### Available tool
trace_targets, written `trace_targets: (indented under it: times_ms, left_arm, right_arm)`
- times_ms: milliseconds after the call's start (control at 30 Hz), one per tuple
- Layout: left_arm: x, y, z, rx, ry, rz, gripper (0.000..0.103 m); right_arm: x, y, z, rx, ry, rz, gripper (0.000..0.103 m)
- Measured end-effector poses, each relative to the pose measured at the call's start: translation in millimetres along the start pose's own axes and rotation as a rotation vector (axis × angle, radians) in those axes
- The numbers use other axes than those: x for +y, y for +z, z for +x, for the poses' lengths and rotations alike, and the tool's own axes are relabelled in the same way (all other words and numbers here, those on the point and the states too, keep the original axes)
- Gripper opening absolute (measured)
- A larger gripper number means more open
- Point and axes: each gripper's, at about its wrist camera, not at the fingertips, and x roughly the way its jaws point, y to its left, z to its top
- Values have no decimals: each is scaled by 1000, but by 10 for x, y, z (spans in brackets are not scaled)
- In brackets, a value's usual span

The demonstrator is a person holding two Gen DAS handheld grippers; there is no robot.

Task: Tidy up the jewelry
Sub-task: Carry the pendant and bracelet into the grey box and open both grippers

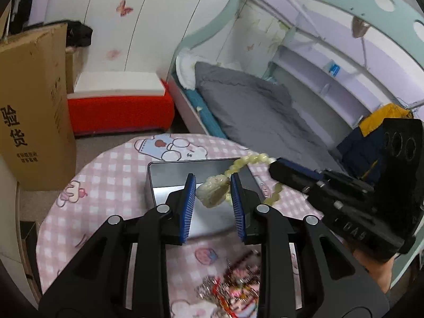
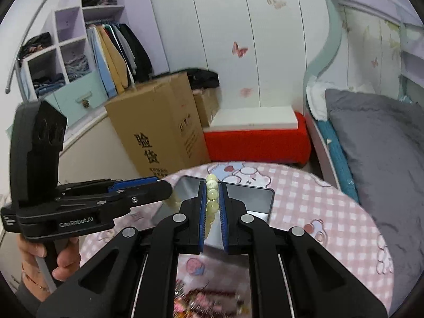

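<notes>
A pale yellow bead bracelet (image 1: 251, 159) with a carved pale pendant (image 1: 213, 190) hangs above a shallow metal tray (image 1: 172, 172) on the pink checked tablecloth (image 1: 106, 185). My right gripper (image 2: 212, 185) is shut on the bracelet's beads (image 2: 212, 193) and holds it up; its body shows in the left wrist view (image 1: 344, 198). My left gripper (image 1: 213, 179) is open, its blue pads (image 1: 189, 198) on either side of the pendant, which touches or nearly touches the right pad. The left gripper shows in the right wrist view (image 2: 148, 185). The tray shows there too (image 2: 246, 193).
A blurred heap of colourful jewelry (image 1: 233, 286) lies on the table's near side, also in the right wrist view (image 2: 209, 302). Beyond the table stand a cardboard box (image 1: 31, 106), a red bench (image 1: 119, 111) and a bed with a grey quilt (image 1: 251, 106).
</notes>
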Motion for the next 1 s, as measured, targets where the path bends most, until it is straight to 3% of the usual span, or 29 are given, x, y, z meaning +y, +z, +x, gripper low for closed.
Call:
trace_targets:
  times_ms: [200,367,600,767,1000]
  left_arm:
    - [22,17,321,80,40,21,26]
    - [40,-11,505,140,74,35,27]
    - [32,-26,613,177,85,47,27]
    - [9,-11,674,196,86,67,27]
    - [-127,-24,780,236,145,134,27]
  right_arm:
    - [-160,-124,450,107,95,84,8]
    - [-252,-186,571,163,81,107,8]
    - [-295,-163,517,158,64,109,11]
    - [-327,-143,366,88,2,83,39]
    - [-396,-190,191,26,-74,72,43]
